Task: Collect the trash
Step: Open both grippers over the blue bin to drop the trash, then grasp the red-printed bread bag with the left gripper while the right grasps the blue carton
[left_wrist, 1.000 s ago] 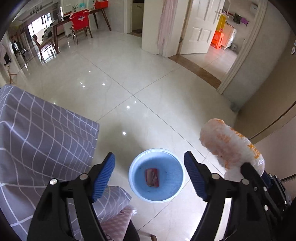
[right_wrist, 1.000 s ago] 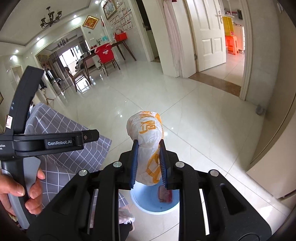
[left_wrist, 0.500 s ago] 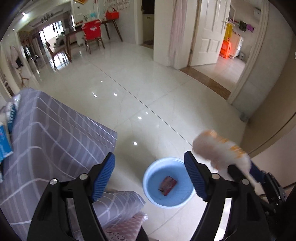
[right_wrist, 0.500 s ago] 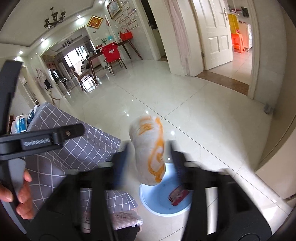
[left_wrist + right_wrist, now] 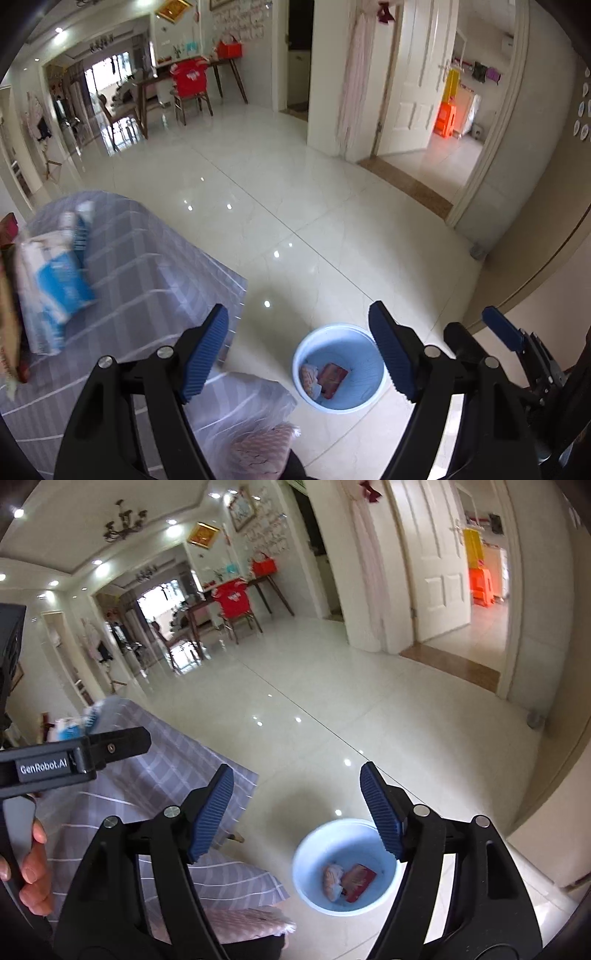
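Note:
A light blue bin (image 5: 354,345) (image 5: 356,836) stands on the tiled floor beside the table. In it lie a white-and-orange wrapper (image 5: 309,377) (image 5: 331,878) and a red packet (image 5: 333,376) (image 5: 359,879). My right gripper (image 5: 295,786) (image 5: 476,328) hangs above the bin's left side, its jaws opening with nothing between them. My left gripper (image 5: 297,328) (image 5: 142,740) is open and holds nothing, above the table corner and left of the bin. Blurred blue-and-white packets (image 5: 55,284) (image 5: 72,727) lie on the table.
A grey checked cloth (image 5: 155,266) (image 5: 162,775) covers the table. A pink patterned thing (image 5: 262,448) (image 5: 251,925) sits under its near corner. A hand (image 5: 33,864) holds the left gripper's handle. Glossy floor stretches to a dining table, chairs and doorways.
My right gripper opened and the white-and-orange wrapper dropped from it into the bin. Both grippers rose, and the left view swung to take in the table top with its packets.

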A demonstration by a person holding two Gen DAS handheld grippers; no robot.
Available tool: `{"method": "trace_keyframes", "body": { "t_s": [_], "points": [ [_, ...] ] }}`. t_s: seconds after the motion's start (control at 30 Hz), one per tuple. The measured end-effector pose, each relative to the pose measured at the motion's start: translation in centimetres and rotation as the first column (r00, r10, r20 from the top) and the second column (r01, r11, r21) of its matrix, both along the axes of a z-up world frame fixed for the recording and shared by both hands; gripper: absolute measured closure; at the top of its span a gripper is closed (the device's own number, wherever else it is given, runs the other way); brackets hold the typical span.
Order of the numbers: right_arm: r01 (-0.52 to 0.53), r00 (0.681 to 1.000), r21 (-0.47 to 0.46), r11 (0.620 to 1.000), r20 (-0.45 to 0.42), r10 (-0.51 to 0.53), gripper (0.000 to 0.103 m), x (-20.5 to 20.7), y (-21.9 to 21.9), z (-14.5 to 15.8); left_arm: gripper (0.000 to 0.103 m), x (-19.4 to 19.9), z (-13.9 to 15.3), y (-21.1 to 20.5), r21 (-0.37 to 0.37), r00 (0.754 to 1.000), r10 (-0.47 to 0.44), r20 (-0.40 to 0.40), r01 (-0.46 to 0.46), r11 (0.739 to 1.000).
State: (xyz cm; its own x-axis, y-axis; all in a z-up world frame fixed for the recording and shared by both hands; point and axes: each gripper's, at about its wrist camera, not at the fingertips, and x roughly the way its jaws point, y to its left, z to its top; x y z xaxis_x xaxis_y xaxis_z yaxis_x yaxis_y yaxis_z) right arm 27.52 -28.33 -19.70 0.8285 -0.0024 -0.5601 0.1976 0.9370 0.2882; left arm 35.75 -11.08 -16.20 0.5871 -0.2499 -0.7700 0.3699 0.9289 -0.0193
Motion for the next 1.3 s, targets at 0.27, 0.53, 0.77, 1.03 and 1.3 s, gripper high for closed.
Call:
{"method": "trace_keyframes", "body": {
  "t_s": [0.27, 0.53, 0.77, 1.03, 1.3],
  "points": [
    [-0.173, 0.982, -0.012, 0.985, 0.069, 0.174, 0.031, 0.6, 7.9, 4.2, 0.022, -2.6, 4.3, 10.5, 0.026, 0.978, 0.166, 0.125, -0.171, 0.985],
    [-0.334, 0.940, -0.039, 0.942, 0.063, 0.336, 0.029, 2.8, 16.3, 5.9, 0.022, -2.8, 4.4, 22.5, -0.001, 0.928, 0.362, 0.091, -0.364, 0.932],
    [-0.415, 0.909, -0.056, 0.908, 0.029, 0.417, 0.028, 5.4, 21.3, 6.1, 0.020, 0.7, 3.7, 30.4, -0.235, 0.858, 0.499, -0.125, -0.514, 0.825],
    [-0.445, 0.894, -0.059, 0.893, 0.019, 0.447, 0.026, 9.2, 23.4, 6.4, 0.019, 5.0, 2.5, 30.7, -0.238, 0.825, 0.535, -0.181, -0.564, 0.790],
    [-0.482, 0.876, -0.050, 0.875, 0.001, 0.483, 0.026, 12.3, 24.8, 6.3, 0.017, 6.0, 0.5, 32.3, -0.332, 0.814, 0.541, -0.212, -0.581, 0.743]
  ]
}}
